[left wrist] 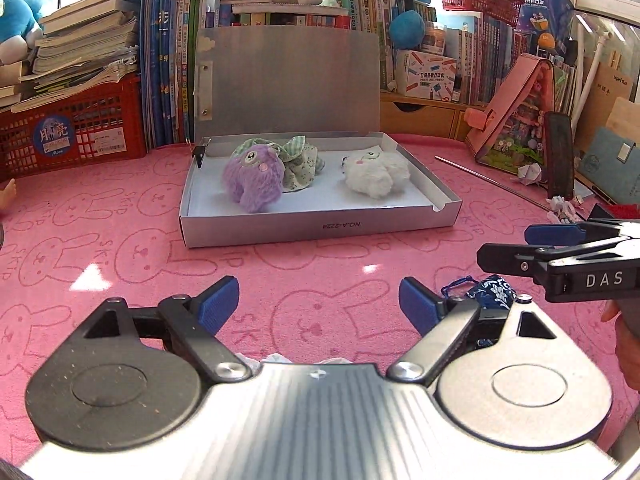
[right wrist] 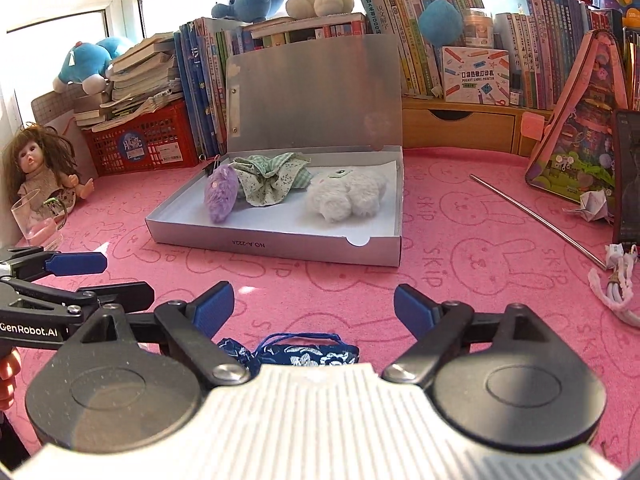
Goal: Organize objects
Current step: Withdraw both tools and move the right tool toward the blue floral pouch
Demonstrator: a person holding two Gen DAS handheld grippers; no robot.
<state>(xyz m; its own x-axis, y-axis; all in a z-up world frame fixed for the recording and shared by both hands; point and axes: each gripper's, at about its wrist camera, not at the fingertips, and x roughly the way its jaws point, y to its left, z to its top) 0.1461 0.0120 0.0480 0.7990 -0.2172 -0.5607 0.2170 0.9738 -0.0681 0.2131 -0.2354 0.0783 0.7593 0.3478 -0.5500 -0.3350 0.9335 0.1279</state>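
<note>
An open silver box lies on the pink mat with its lid up. Inside are a purple plush, a green floral cloth pouch and a white plush. A dark blue patterned pouch lies on the mat near me, just under my right gripper. My left gripper is open and empty. My right gripper is open and empty; it shows in the left wrist view at the right.
Books, a red crate and plush toys line the back. A doll and a clear cup sit at the left. A metal rod, a pink house-shaped case and a white cord lie at the right.
</note>
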